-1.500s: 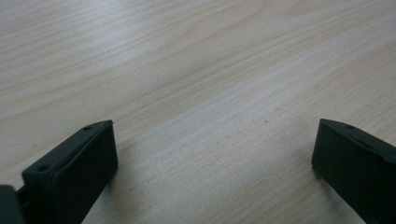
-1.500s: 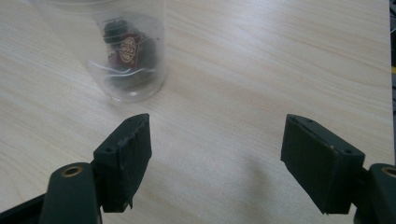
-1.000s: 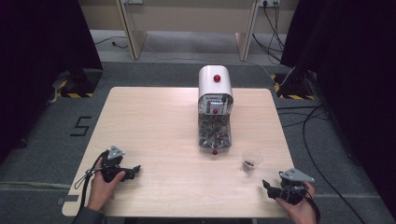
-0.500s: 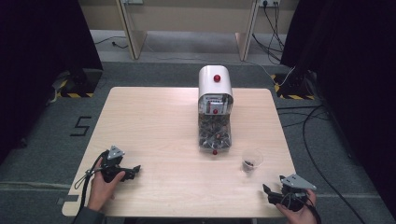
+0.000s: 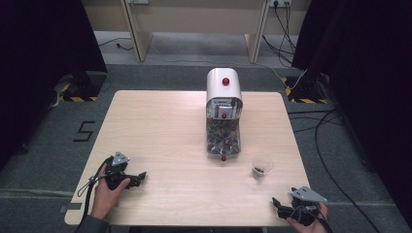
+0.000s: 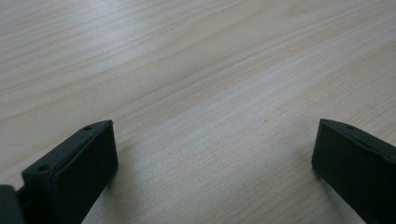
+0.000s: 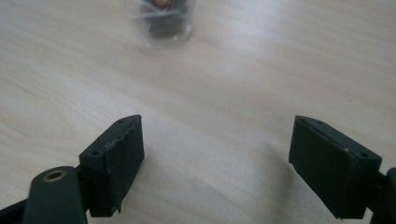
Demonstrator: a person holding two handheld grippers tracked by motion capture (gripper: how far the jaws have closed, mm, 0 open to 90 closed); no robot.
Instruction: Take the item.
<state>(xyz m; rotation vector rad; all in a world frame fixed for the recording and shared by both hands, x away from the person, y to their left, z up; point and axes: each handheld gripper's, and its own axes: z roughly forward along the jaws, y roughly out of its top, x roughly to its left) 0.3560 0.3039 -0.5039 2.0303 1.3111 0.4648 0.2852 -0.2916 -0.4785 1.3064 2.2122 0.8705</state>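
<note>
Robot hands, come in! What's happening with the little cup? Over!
Both grippers, left and right, open, empty. Clear cup upright beside dispenser, untouched. Nothing blocking it.

Small clear plastic cup (image 5: 262,166) standing upright on the bench, dark pieces in its bottom, near the front right edge

A pale wood table (image 5: 160,126) stands on grey carpet (image 5: 48,145). Black curtains (image 5: 39,53) flank it, cables (image 5: 335,145) trail right
</note>
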